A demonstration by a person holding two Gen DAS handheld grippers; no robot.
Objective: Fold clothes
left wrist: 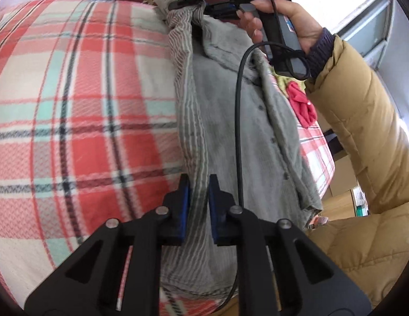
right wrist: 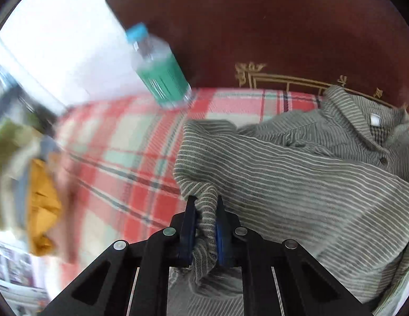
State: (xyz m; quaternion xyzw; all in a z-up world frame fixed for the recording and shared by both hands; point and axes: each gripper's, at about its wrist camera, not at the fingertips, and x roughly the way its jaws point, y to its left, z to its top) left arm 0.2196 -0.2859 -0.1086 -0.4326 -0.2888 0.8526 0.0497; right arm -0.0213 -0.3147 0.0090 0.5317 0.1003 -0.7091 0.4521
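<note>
A grey shirt with thin white stripes (left wrist: 217, 121) lies stretched over a red, white and teal plaid bed cover (left wrist: 80, 110). My left gripper (left wrist: 199, 181) is shut on a fold of the shirt's edge. At the far end, a hand in a tan puffy sleeve holds my right gripper (left wrist: 194, 5), which pinches the shirt's other end. In the right wrist view my right gripper (right wrist: 206, 202) is shut on a bunched fold of the striped shirt (right wrist: 296, 184); the collar with a white label (right wrist: 374, 119) lies at the far right.
A water bottle with a green label and blue cap (right wrist: 159, 71) stands on the plaid cover near the dark wooden headboard (right wrist: 270, 26). Yellow and green clothes (right wrist: 41, 205) lie blurred at the left. A red garment (left wrist: 302, 102) lies beyond the shirt.
</note>
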